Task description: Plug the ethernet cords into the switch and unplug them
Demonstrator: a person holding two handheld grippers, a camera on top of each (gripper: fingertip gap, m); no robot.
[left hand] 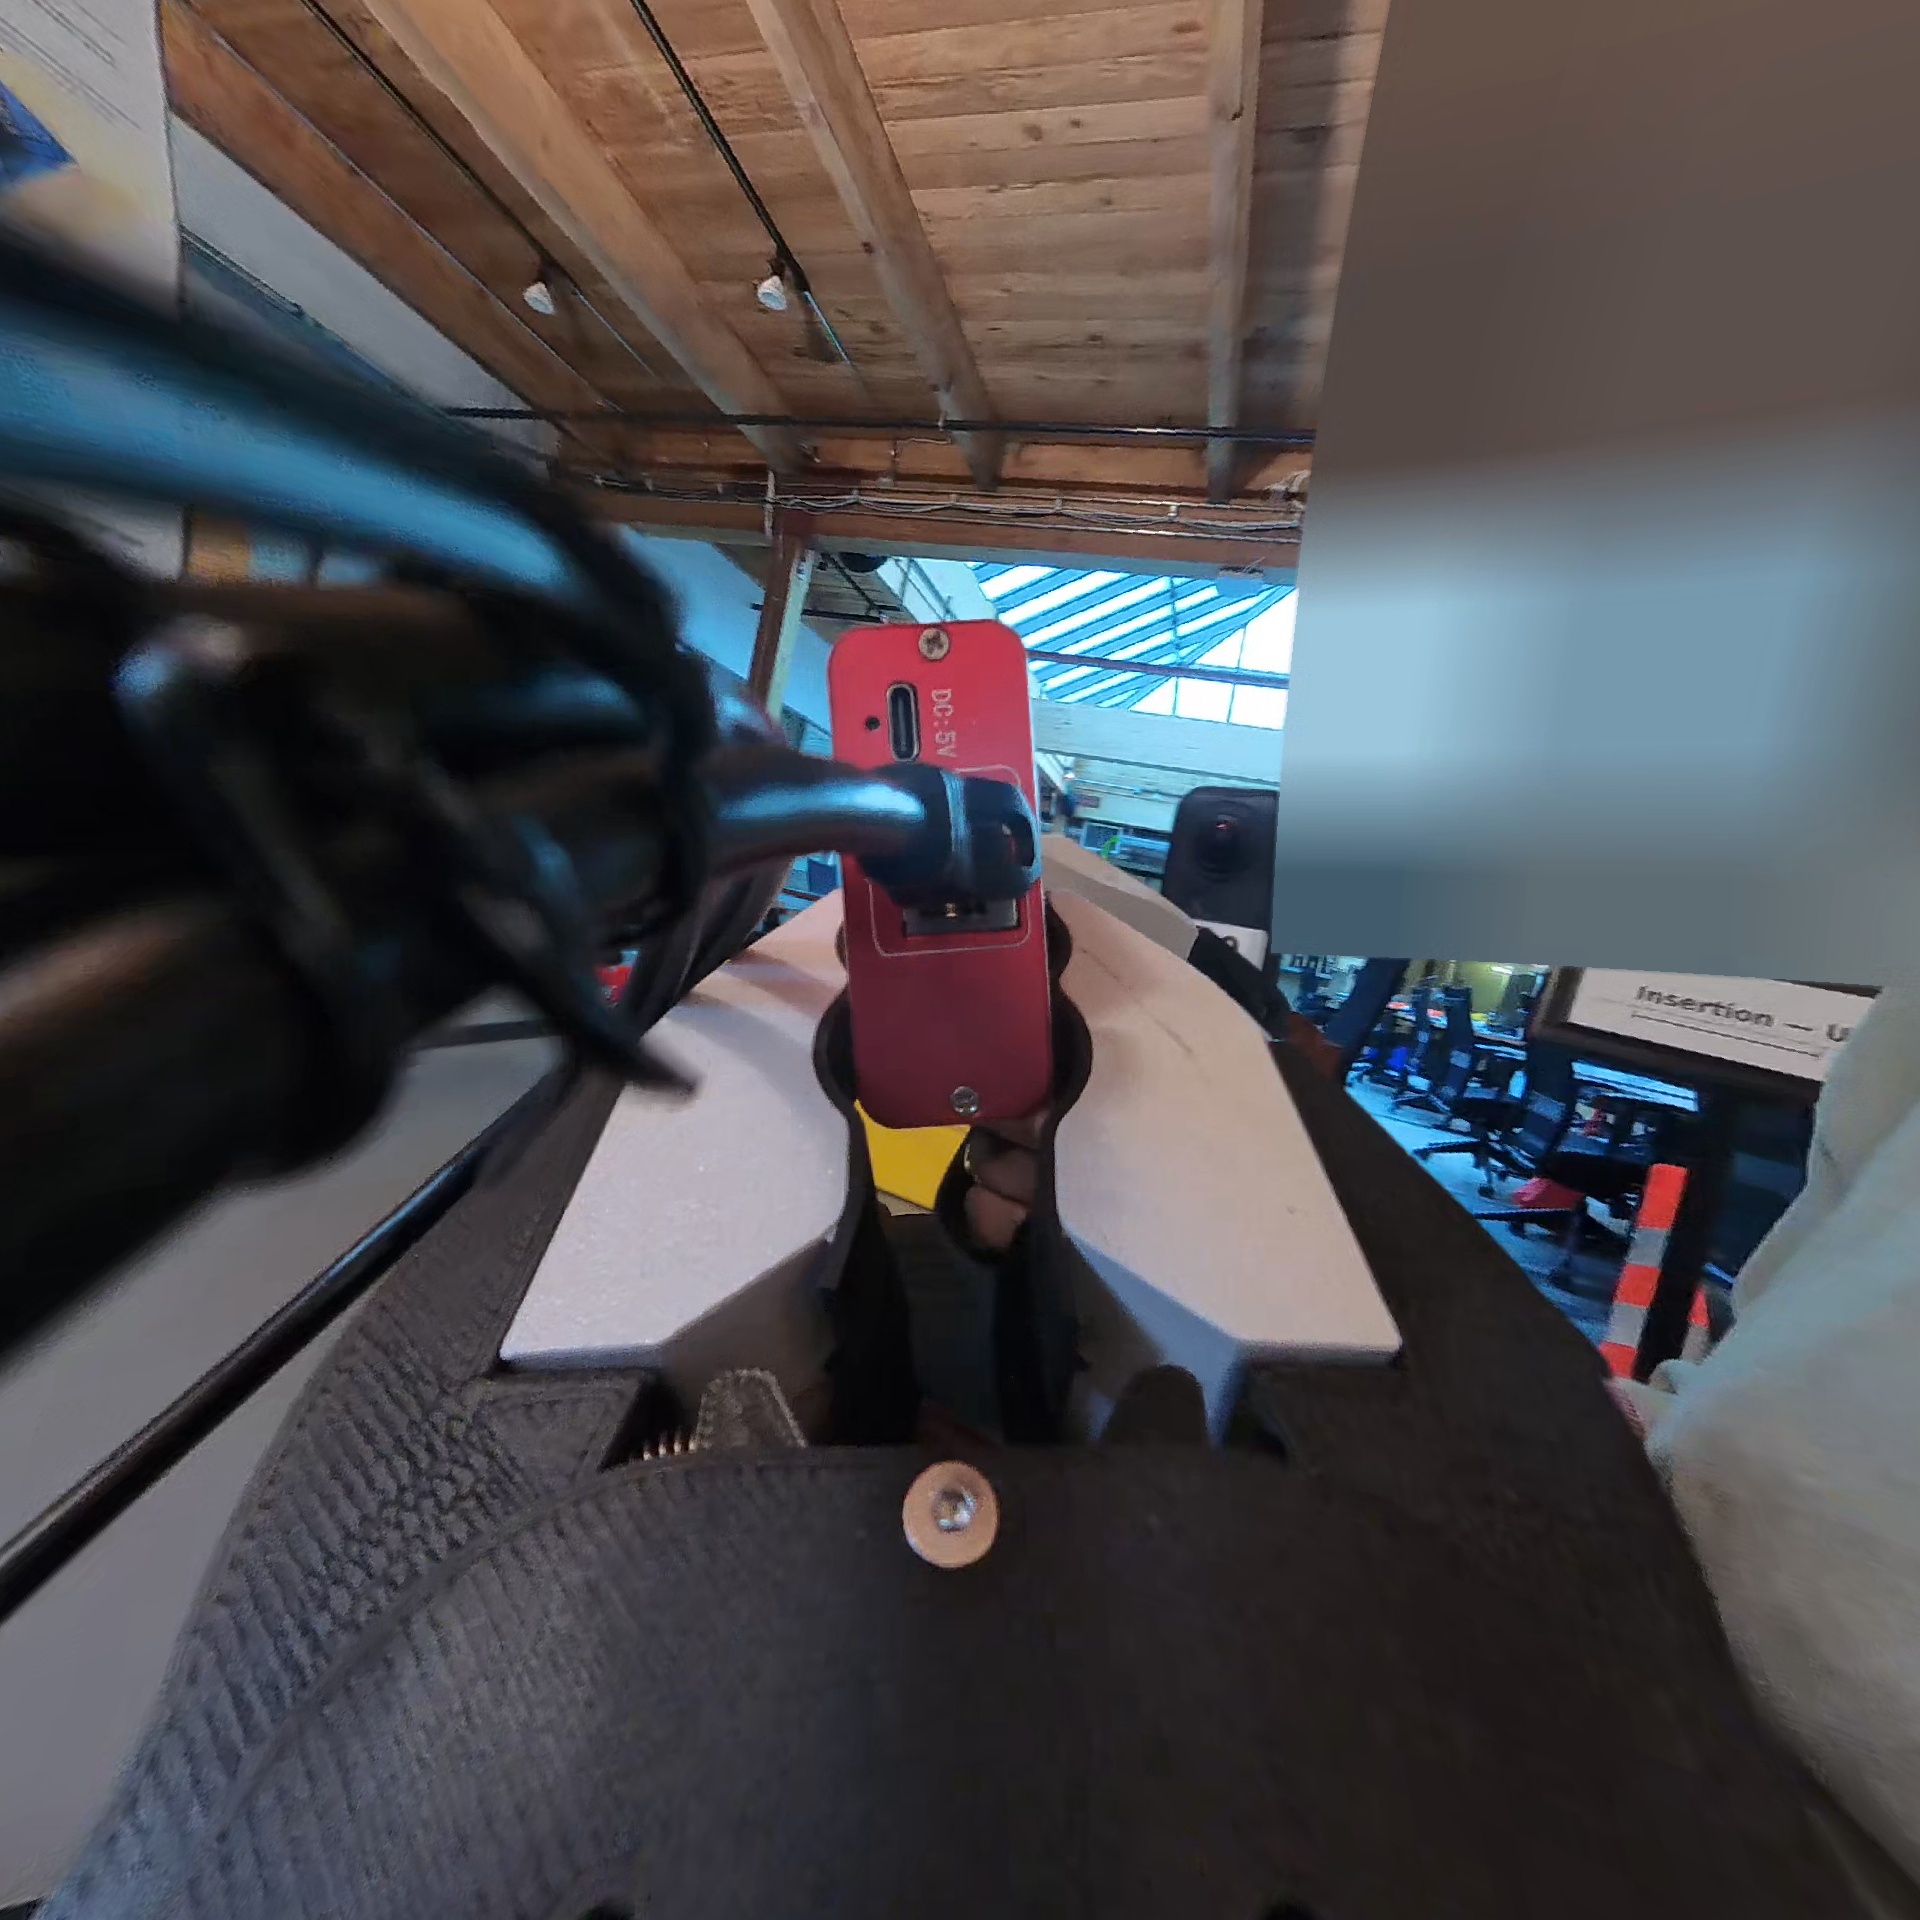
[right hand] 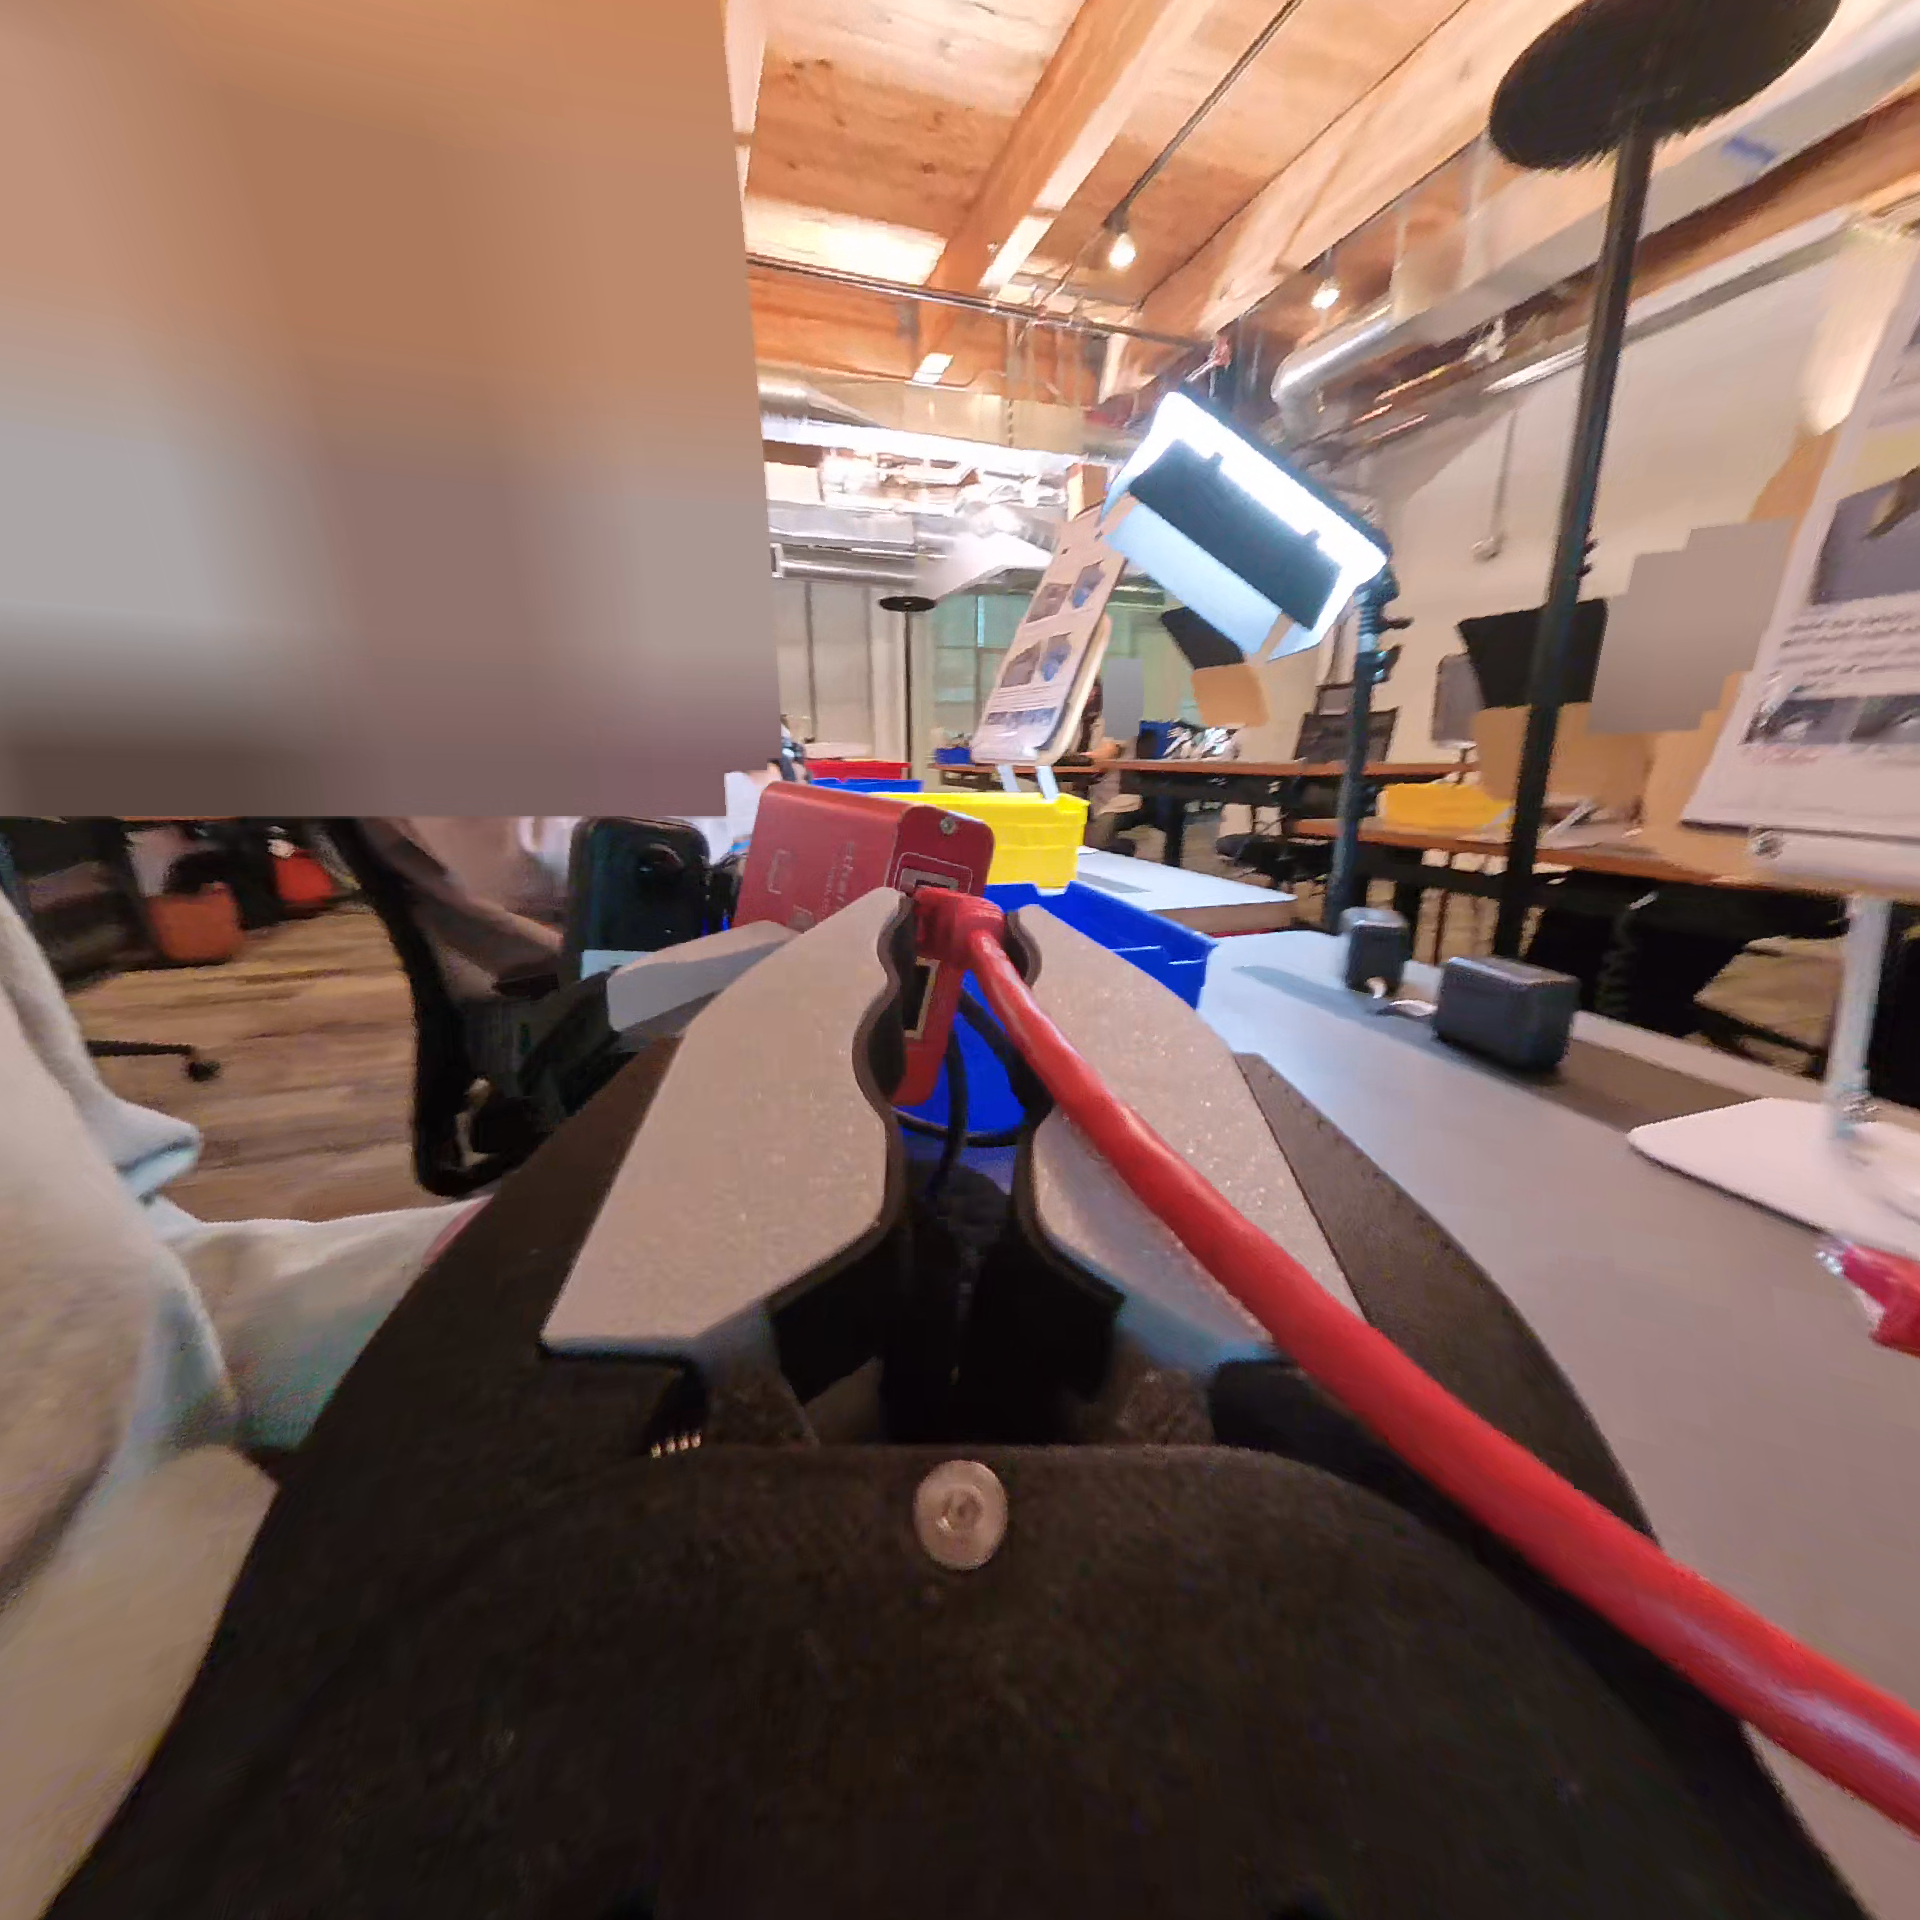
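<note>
The red switch (left hand: 940,1029) stands upright between the fingers of my left gripper (left hand: 951,997), which is shut on its sides. A black ethernet cord (left hand: 831,810) is plugged into the upper port of this end face; the port below it is empty. In the right wrist view the switch (right hand: 831,873) shows its other end, with a red ethernet cord (right hand: 1195,1195) plugged into the upper port. My right gripper (right hand: 956,925) is closed around the red plug (right hand: 951,914), and the cord trails back over its right finger.
A blurred bundle of black cable (left hand: 312,675) fills the left of the left wrist view. Blue (right hand: 1132,945) and yellow (right hand: 1023,831) bins stand behind the switch. The grey table (right hand: 1455,1247) holds small black boxes (right hand: 1507,1008), a white stand base (right hand: 1787,1153) and a red object (right hand: 1886,1299). Only a small space, under 4 cm, lies between the two pairs of fingers.
</note>
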